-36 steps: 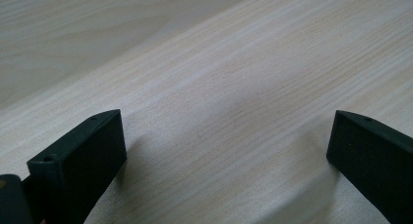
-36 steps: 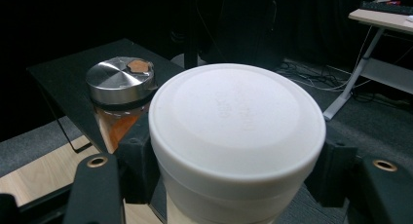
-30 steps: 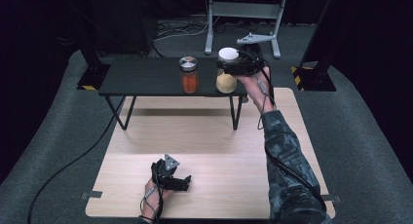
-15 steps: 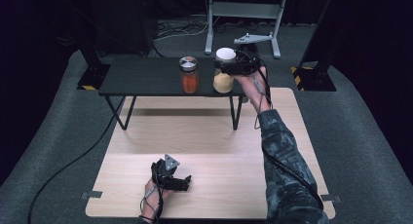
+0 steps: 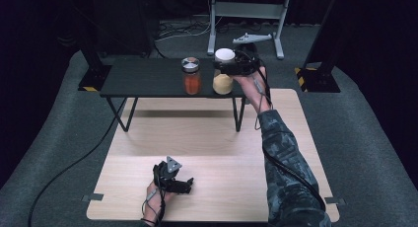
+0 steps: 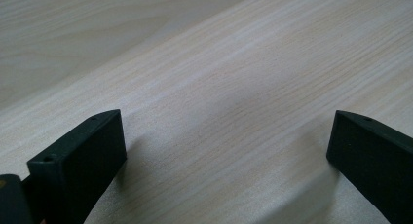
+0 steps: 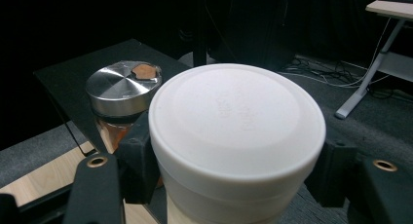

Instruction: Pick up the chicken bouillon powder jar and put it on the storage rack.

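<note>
right claw clamps the white-lidded jar at the black surface's front right edge, apparently touching down; left claw gapes wide.

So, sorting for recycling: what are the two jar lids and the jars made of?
White lid: matte, probably plastic. Silver lid: brushed sheen, looks metal. Both jars, orange-filled jar and yellow-filled jar, show their contents, so clear glass or plastic.

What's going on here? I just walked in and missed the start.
A person's right tongs are shut on a white-lidded jar at the near edge of the black table, next to a metal-lidded orange jar. The left tongs rest open on the wooden board, holding nothing.
</note>
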`<state>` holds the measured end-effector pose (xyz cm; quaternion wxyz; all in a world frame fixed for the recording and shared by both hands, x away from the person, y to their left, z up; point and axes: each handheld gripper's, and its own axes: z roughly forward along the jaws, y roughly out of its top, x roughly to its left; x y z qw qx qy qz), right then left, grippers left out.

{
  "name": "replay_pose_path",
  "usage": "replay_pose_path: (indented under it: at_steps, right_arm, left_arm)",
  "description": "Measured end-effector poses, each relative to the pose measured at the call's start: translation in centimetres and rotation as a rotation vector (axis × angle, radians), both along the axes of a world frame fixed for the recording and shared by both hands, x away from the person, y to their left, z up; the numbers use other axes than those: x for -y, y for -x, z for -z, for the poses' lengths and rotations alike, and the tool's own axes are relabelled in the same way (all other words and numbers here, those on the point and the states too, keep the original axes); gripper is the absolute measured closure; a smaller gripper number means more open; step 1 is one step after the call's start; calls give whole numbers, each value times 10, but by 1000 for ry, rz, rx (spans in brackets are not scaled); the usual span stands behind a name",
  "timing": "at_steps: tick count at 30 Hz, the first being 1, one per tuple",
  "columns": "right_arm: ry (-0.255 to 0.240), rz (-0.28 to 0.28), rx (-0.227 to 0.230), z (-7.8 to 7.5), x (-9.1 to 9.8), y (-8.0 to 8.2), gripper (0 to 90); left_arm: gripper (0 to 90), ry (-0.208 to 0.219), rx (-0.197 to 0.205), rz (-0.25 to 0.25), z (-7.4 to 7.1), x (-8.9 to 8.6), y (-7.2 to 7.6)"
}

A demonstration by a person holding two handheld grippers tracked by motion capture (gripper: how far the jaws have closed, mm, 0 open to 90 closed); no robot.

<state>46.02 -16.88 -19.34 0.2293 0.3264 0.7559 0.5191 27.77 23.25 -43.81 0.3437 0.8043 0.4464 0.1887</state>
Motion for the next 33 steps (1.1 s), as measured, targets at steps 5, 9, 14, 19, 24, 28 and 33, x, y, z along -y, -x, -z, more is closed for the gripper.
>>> replay_pose_path:
  at_steps: [5, 9, 14, 19, 24, 28, 33]
  right_arm:
    - [-4, -5, -3, 1, -2, -2, 330]
    - [0, -9, -6, 1, -4, -4, 330]
    - [4, -11, -7, 2, -6, -5, 330]
    - [2, -12, -8, 4, -7, -6, 330]
    - [6, -14, -1, 5, -7, -6, 330]
    - [-2, -16, 2, 7, -6, -6, 330]
    - [-10, -18, 0, 9, -5, -6, 330]
  left_arm:
    - [4, 0, 0, 0, 0, 0, 0]
    - [4, 1, 0, 0, 0, 0, 0]
    - [4, 0, 0, 0, 0, 0, 0]
    - [4, 0, 0, 0, 0, 0, 0]
    - [4, 0, 0, 0, 0, 0, 0]
    - [4, 0, 0, 0, 0, 0, 0]
    - [5, -1, 1, 0, 0, 0, 0]
